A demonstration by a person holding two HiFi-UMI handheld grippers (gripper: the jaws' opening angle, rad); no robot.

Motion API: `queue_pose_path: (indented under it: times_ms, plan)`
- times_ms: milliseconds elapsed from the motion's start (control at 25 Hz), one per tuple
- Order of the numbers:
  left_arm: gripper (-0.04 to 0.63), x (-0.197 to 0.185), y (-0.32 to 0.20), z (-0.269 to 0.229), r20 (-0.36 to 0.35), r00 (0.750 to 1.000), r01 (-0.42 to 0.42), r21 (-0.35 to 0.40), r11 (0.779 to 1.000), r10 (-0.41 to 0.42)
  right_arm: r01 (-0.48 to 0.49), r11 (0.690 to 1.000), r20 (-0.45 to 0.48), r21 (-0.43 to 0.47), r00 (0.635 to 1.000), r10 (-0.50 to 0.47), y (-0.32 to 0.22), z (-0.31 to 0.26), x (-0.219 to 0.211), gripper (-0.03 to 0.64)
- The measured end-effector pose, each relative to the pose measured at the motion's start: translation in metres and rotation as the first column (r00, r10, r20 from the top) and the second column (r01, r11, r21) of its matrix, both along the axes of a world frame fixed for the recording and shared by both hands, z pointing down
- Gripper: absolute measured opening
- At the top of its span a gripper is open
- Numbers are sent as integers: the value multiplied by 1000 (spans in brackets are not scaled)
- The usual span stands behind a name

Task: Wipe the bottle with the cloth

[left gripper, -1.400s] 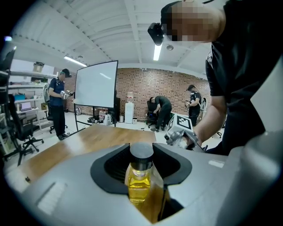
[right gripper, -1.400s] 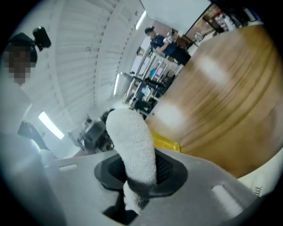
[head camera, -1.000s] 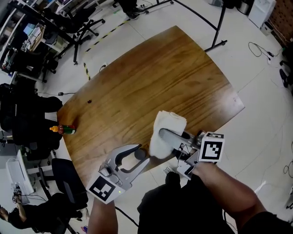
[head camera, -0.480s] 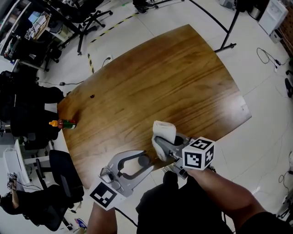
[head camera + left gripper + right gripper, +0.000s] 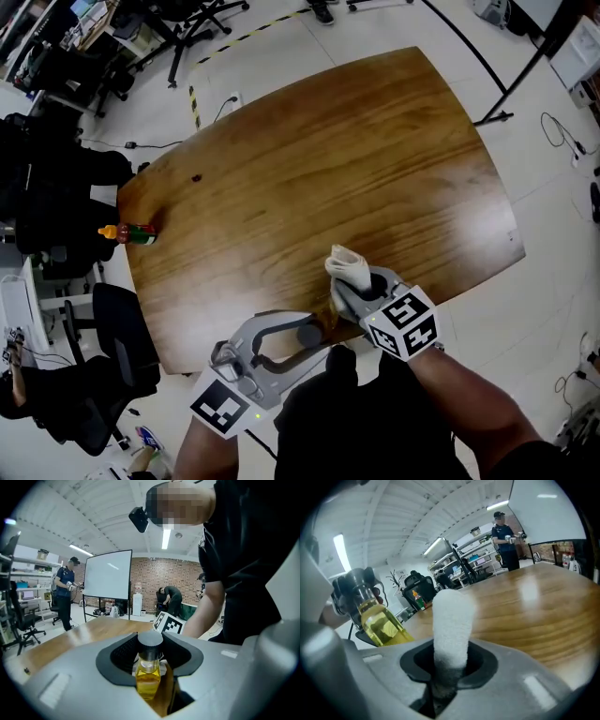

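Slippage is your main risk. Head view: your left tongs pinch the bottle over the counter's near edge, and your right tongs pinch the cloth just beside it. Left gripper view: the jaws catch only the bottle's neck, so hard rubbing could twist it free. Right gripper view: the cloth stands as a narrow roll and may slide out.
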State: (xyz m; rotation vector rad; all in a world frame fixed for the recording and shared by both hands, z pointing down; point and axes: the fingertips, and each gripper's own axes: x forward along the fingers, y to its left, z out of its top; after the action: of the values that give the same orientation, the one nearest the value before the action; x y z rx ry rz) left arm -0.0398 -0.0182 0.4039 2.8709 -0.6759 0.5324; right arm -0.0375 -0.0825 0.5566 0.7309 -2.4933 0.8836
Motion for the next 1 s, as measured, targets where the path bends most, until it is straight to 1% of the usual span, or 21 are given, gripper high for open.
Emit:
queue_pose_path:
  times_ms: [40,80,160,200,240,280,320,360,400,440,480,520,560,600,640,760,840,1000]
  plan:
    - [179,3,0,0,-6,1000,-3,4,1000,3,-5,1000,15,-2,1000,5,-6,-7,6,74]
    - [179,6,-1,-1,-12,1000,-6,9,1000,6,-21,1000,51,-4,998,21,-14,-17,12,74]
    - [179,10,-1,0,-25,1000,-7,19,1000,7,-38,999,171,-27,984,42,-35,-47,18,75]
    - [179,12,-1,0,-33,999,0,23,1000,1,-15,998,244,-56,969,28,-44,-63,15,75]
    - [179,14,-1,-1,-42,999,11,27,1000,-10,34,995,316,-94,949,-2,-50,-79,9,75]
    - [179,16,-1,-2,-50,999,24,28,999,-22,100,985,386,-140,922,-39,-55,-92,0,75]
    - [179,17,-1,-4,-57,998,35,26,999,-33,176,964,448,-197,891,-70,-59,-103,-11,74]
    - [179,18,-2,-5,-63,997,42,22,999,-40,255,928,500,-270,861,-91,-60,-110,-22,75]
    - [179,18,-3,-7,-68,997,44,19,999,-43,334,875,538,-352,837,-103,-58,-113,-35,75]
    - [179,17,-4,-10,-72,996,44,18,999,-42,406,810,558,-423,821,-120,-52,-115,-49,74]
    - [179,15,-5,-13,-76,996,42,20,999,-40,466,751,561,-468,813,-155,-43,-115,-63,74]
    - [179,12,-6,-16,-78,996,40,22,999,-38,509,709,543,-487,813,-211,-32,-114,-75,75]
    - [179,10,-6,-18,-81,996,37,25,999,-35,535,692,503,-485,818,-279,-22,-109,-84,75]
    - [179,8,-5,-18,-82,996,35,27,999,-33,550,692,455,-468,821,-345,-15,-102,-90,75]
    - [179,7,-5,-17,-81,996,34,29,999,-32,563,698,411,-442,819,-400,-9,-95,-93,75]
    - [179,6,-7,-13,-84,995,49,35,998,-46,597,722,304,-349,801,-516,0,-71,-96,75]
    - [179,5,-11,-12,-91,994,64,38,997,-60,606,734,255,-305,795,-550,2,-54,-95,75]
    - [179,2,-13,-11,-99,993,73,37,997,-69,597,758,215,-263,802,-557,2,-33,-94,75]
